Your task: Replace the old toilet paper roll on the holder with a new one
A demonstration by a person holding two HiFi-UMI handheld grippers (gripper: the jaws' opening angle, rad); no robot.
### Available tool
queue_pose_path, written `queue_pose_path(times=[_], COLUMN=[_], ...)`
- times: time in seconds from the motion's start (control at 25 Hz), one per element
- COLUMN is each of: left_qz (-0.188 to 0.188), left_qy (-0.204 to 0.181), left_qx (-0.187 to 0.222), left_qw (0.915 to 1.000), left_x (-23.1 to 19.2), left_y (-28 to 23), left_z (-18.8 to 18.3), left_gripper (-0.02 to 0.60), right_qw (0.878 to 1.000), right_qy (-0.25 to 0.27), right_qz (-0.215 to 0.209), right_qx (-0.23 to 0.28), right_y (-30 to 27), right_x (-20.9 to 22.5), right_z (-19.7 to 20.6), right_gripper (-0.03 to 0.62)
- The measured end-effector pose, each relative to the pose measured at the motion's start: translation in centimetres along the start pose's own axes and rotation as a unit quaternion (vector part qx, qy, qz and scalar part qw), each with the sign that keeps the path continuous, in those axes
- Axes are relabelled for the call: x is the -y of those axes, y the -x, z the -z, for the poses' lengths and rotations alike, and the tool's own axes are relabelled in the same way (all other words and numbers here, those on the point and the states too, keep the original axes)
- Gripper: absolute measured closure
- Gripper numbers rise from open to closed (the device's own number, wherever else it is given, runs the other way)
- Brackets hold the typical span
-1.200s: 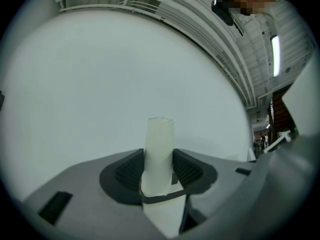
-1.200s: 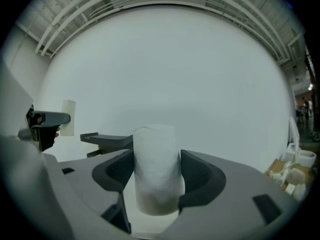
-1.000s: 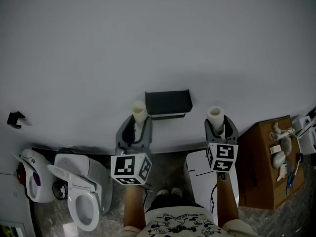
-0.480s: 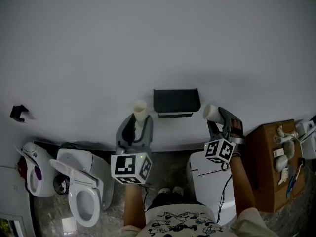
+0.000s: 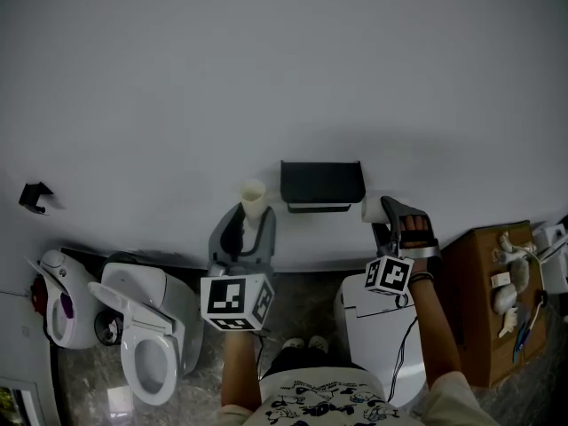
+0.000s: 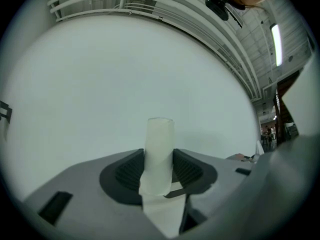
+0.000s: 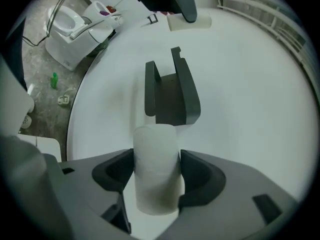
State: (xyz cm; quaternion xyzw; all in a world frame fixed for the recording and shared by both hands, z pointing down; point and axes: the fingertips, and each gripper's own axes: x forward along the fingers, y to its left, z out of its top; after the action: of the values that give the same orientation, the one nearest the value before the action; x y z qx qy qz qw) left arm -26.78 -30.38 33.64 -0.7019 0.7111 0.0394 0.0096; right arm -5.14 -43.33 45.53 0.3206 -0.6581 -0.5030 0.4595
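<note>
My left gripper (image 6: 159, 170): clamped on the thin roll (image 6: 159, 146), upright, left of the wall holder (image 5: 321, 185).
My right gripper (image 7: 156, 178): clamped on the fuller roll (image 7: 155, 169), sideways, just beside the holder's right end.

wall (image 5: 266, 78): plain white | floor (image 5: 306, 304): grey stone | toilet (image 5: 146, 358) left | wooden cabinet (image 5: 470, 282) right

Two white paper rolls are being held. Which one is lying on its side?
The roll in the right gripper, lying sideways just beside the black holder on the wall. The thinner roll in the left gripper stands upright.
</note>
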Motion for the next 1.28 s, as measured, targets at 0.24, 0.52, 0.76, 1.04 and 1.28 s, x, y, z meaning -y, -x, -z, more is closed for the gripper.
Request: queue_pose_path(times=[0.24, 0.52, 0.76, 1.04, 1.28], left_qz=[-0.005, -0.018, -0.041, -0.066, -0.086], left_qy=[-0.001, -0.007, -0.012, -0.017, -0.019], left_qx=[-0.002, -0.003, -0.005, -0.010, -0.008], left_qw=[1.0000, 0.9998, 0.9991, 0.9976, 0.9961], left_x=[-0.2, -1.2, -3.1, -4.9, -6.7], left_y=[0.3, 1.5, 3.0, 4.9, 7.0], left_z=[0.2, 0.2, 0.2, 0.1, 0.0], left_gripper=[0.396, 0.396, 0.397, 0.397, 0.397], right_qw=[1.000, 1.000, 0.999, 0.998, 0.996], right_qy=[-0.010, -0.002, -0.004, 0.004, 0.009], right_qz=[-0.002, -0.009, -0.009, 0.005, 0.009], right_qx=[0.011, 0.027, 0.045, 0.062, 0.086], right_y=[-0.3, -0.8, -1.1, -1.0, -1.0], right_x=[-0.2, -0.6, -1.2, -1.7, -1.7], right_z=[-1.4, -3.5, -5.9, -9.2, -12.7], right_gripper=[0.295, 0.295, 0.295, 0.295, 0.295])
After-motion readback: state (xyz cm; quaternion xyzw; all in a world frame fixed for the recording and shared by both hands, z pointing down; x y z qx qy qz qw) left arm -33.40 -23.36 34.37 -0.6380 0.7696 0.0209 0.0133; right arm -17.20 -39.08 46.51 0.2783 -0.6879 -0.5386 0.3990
